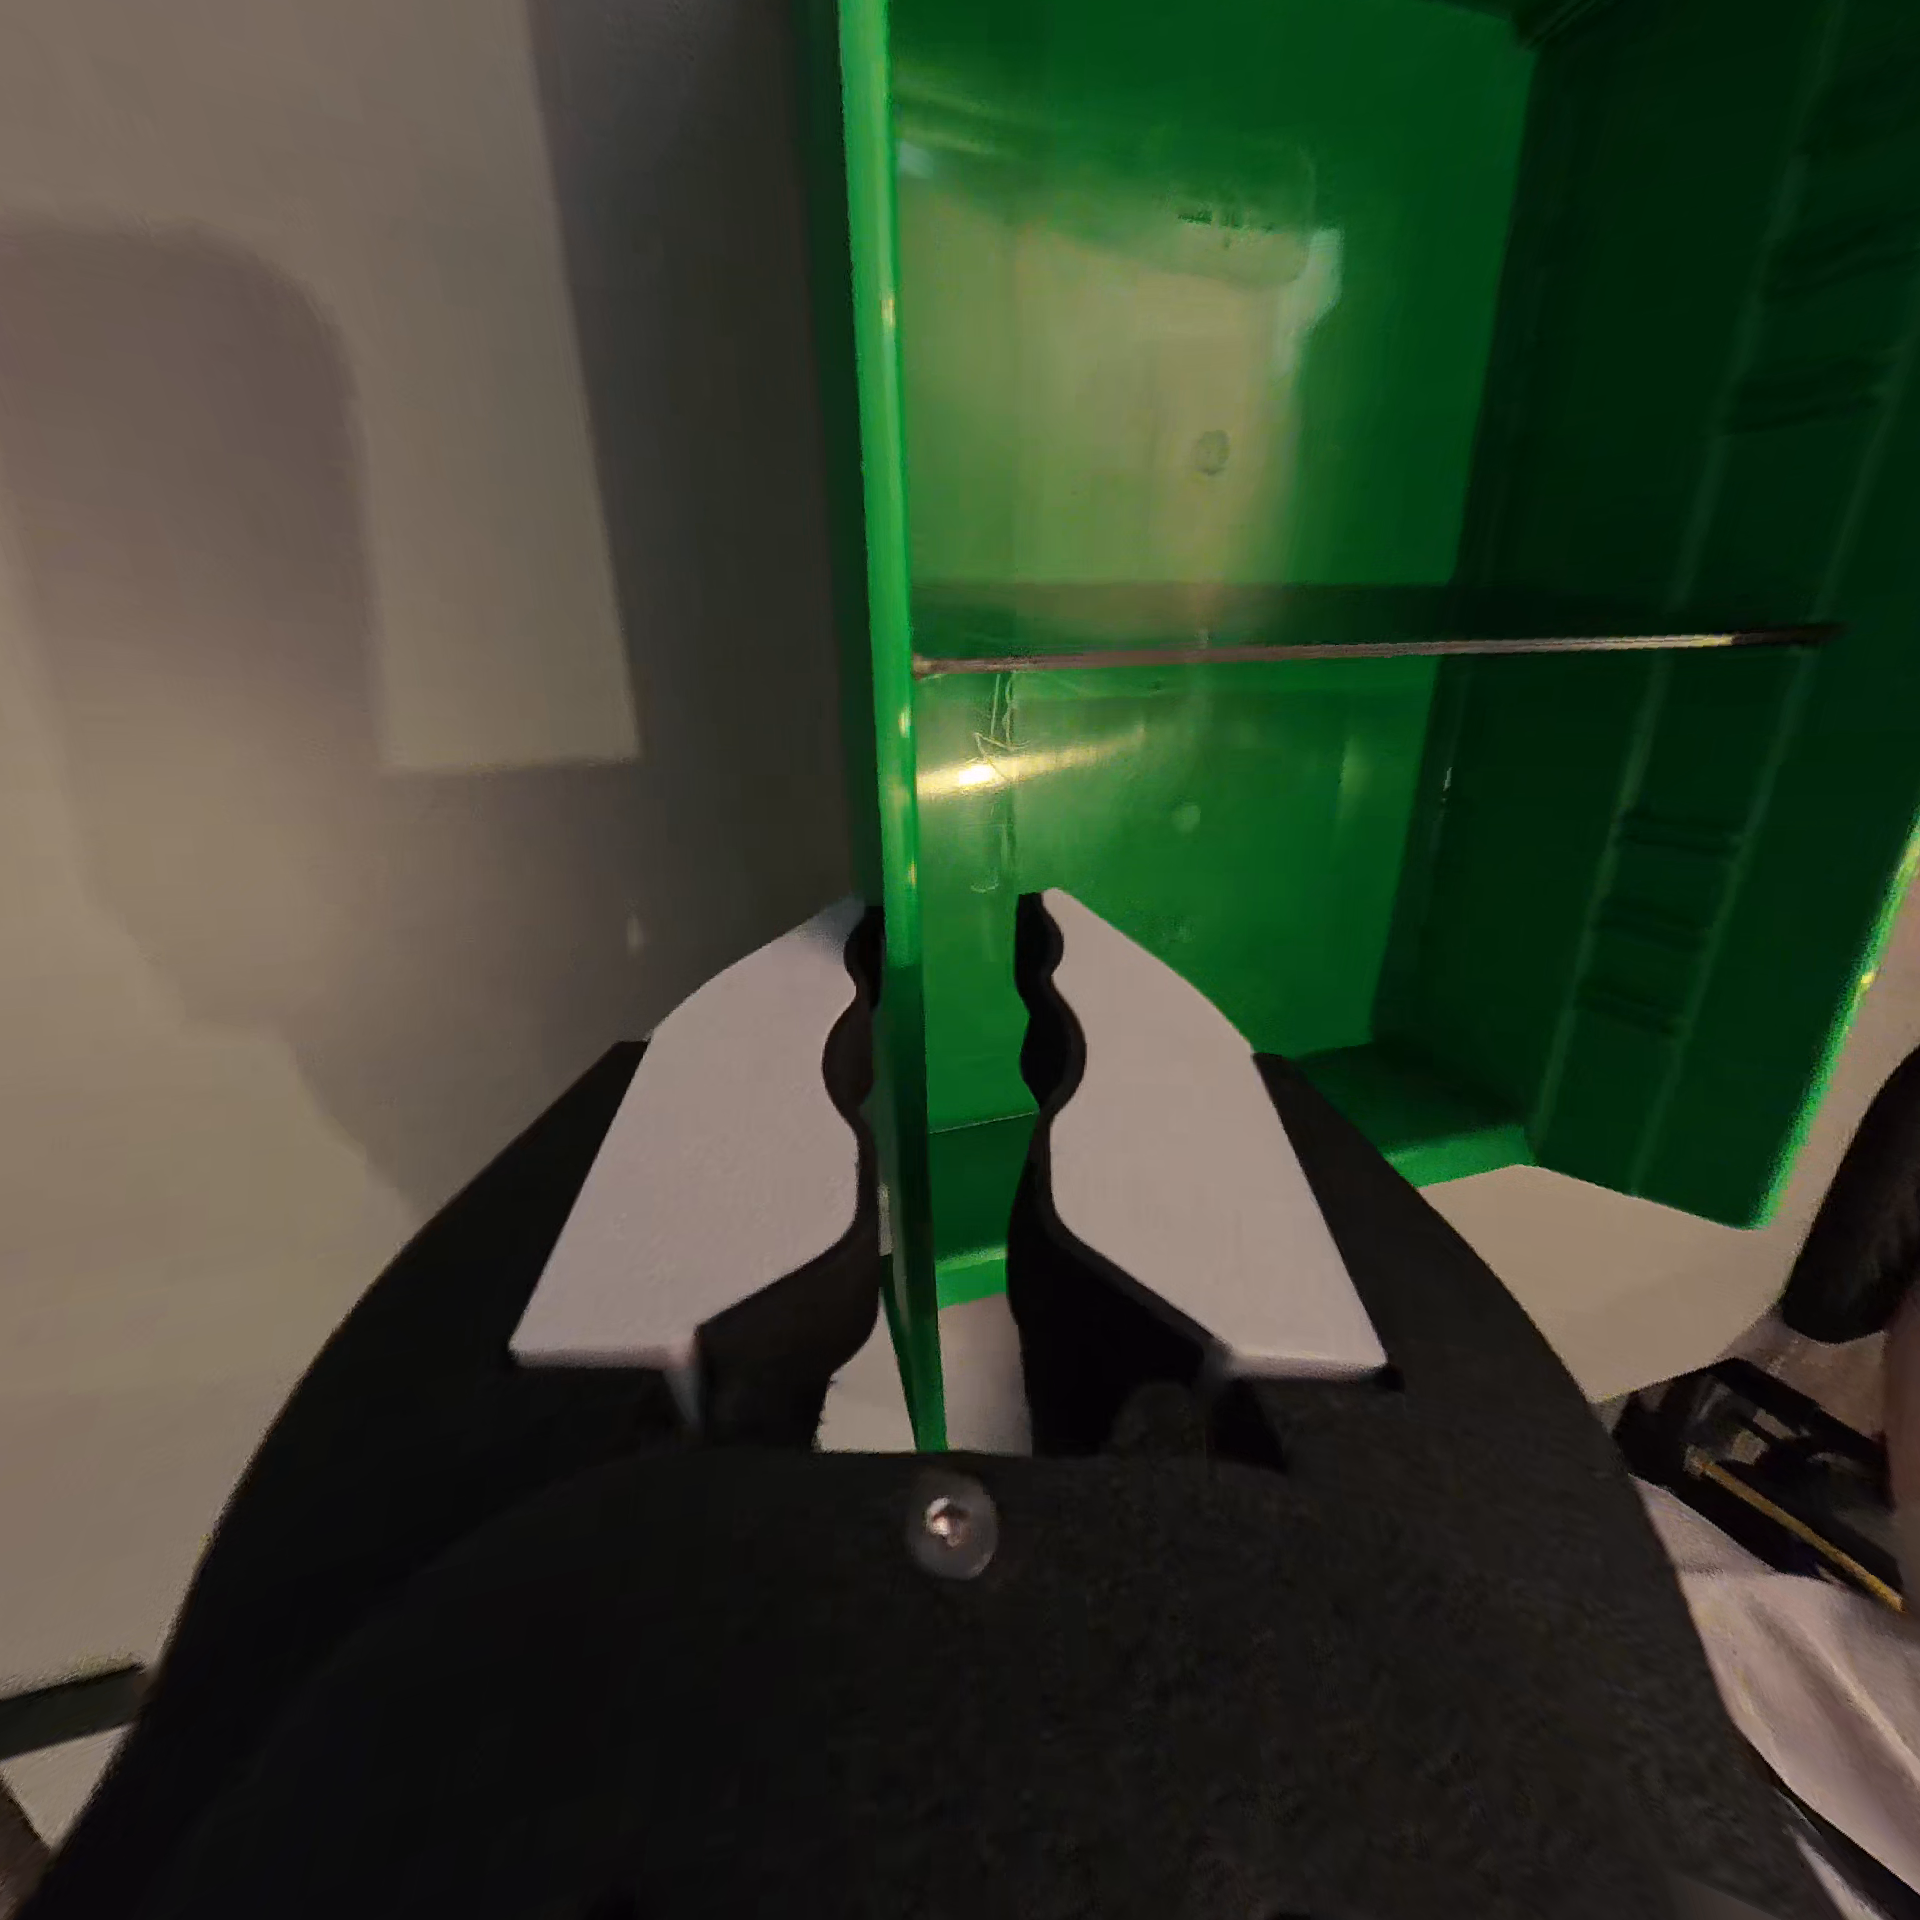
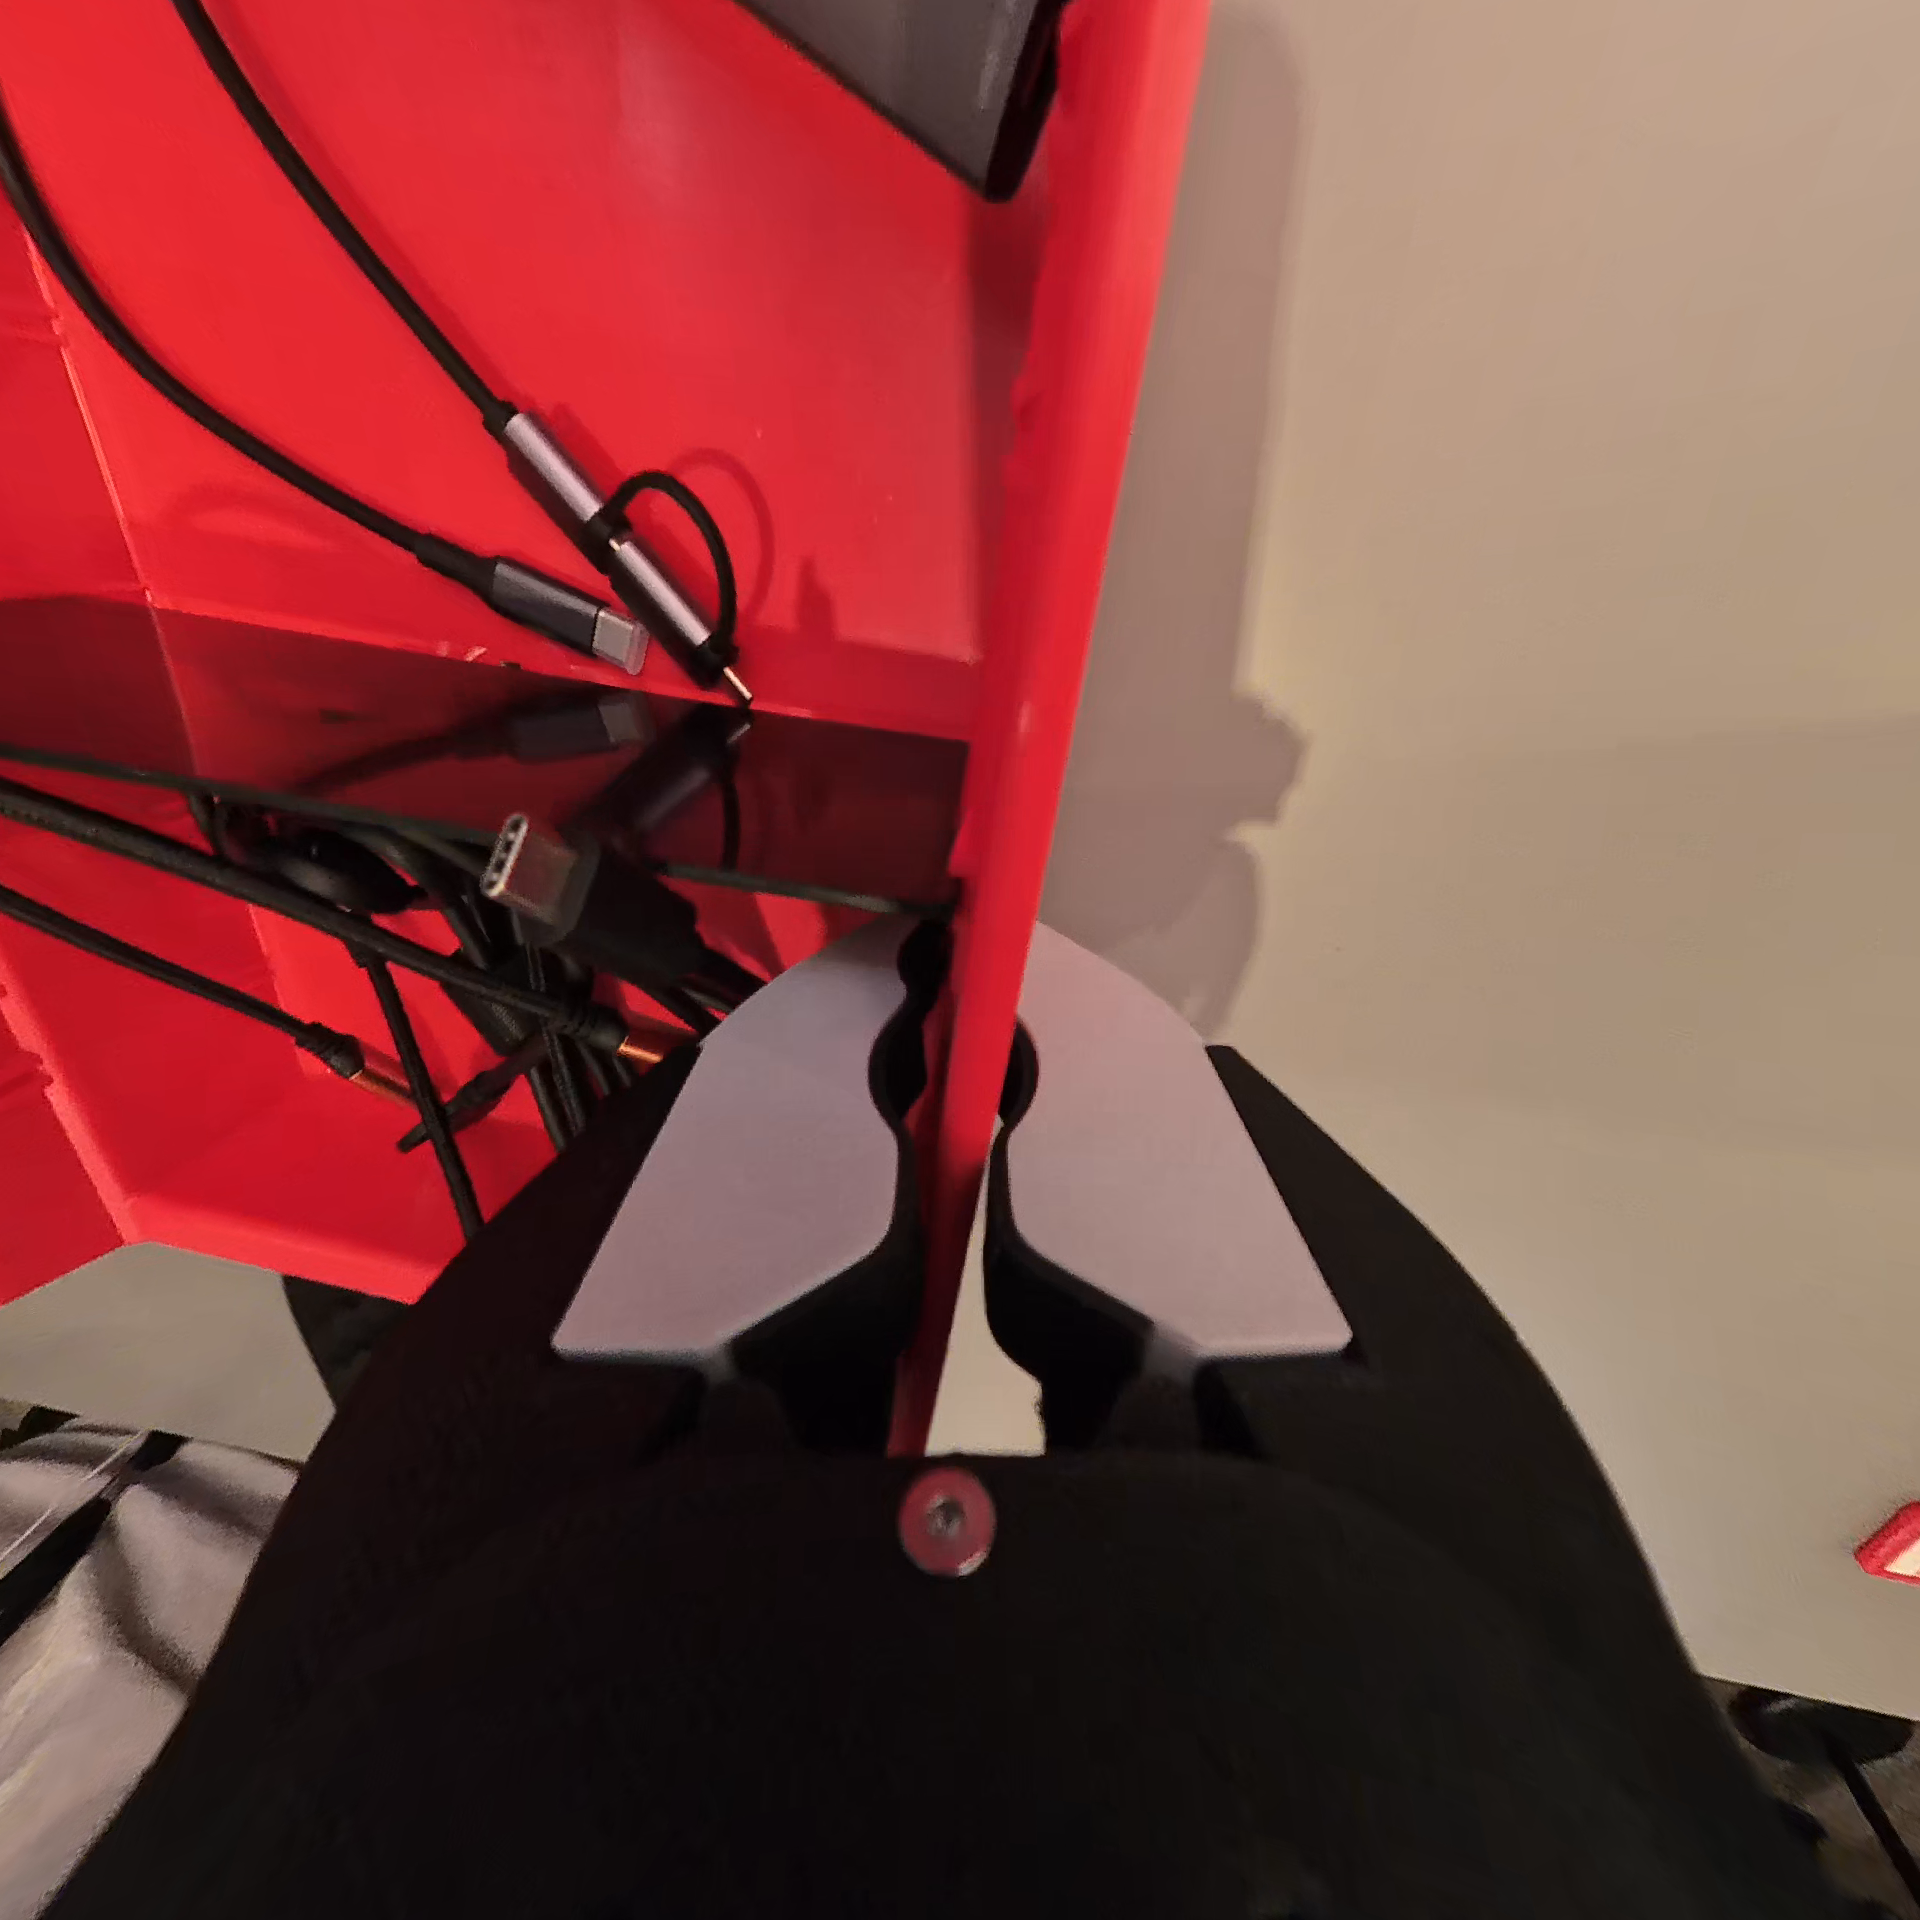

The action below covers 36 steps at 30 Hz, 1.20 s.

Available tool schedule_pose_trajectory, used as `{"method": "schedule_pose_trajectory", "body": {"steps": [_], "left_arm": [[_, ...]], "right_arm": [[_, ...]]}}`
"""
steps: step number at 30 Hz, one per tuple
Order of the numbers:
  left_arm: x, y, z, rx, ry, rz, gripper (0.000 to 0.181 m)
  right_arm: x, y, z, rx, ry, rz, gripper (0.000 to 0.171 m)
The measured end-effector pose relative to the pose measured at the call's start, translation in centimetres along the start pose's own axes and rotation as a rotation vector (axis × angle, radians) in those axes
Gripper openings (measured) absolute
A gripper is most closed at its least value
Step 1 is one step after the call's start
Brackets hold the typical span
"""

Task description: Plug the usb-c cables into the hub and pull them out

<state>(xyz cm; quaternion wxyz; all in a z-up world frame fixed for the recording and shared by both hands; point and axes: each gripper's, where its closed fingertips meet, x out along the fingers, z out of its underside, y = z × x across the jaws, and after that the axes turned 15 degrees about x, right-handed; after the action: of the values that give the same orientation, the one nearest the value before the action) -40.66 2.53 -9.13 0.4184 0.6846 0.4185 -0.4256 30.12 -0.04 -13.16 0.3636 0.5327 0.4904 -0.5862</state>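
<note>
Green bin, split by one divider into two bare compartments, is straddled at its left wall by the left gripper, whose right finger stands apart from the wall. Red bin is clamped at its right wall by the right gripper. Left of it, usb-c cables are tangled; the count cannot be told; one plug faces the camera, two point down-right.
</note>
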Motion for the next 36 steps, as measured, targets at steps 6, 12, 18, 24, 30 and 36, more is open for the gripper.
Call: {"method": "schedule_pose_trajectory", "body": {"steps": [6,12,18,24,30,36], "left_arm": [[0.7,0.1,-0.1,0.067,-0.062,-0.043,0.007],[2.0,3.0,0.7,0.188,-0.223,-0.022,0.014],[3.1,5.9,0.6,0.279,-0.342,-0.034,0.018],[3.8,7.3,0.3,0.34,-0.406,-0.068,0.014],[4.2,8.5,0.1,0.386,-0.461,-0.108,0.014],[4.7,10.3,-0.2,0.445,-0.476,-0.106,0.019]], "right_arm": [[0.2,-1.9,0.2,-0.048,-0.05,0.016,0.009],[0.6,-5.2,1.0,-0.111,-0.125,0.027,0.009],[1.5,-9.6,0.9,-0.204,-0.164,0.027,0.009],[1.9,-12.4,1.7,-0.248,-0.201,0.035,0.01],[2.0,-12.8,2.3,-0.268,-0.223,0.061,0.013],[2.0,-13.0,1.5,-0.309,-0.204,0.06,0.016]]}}
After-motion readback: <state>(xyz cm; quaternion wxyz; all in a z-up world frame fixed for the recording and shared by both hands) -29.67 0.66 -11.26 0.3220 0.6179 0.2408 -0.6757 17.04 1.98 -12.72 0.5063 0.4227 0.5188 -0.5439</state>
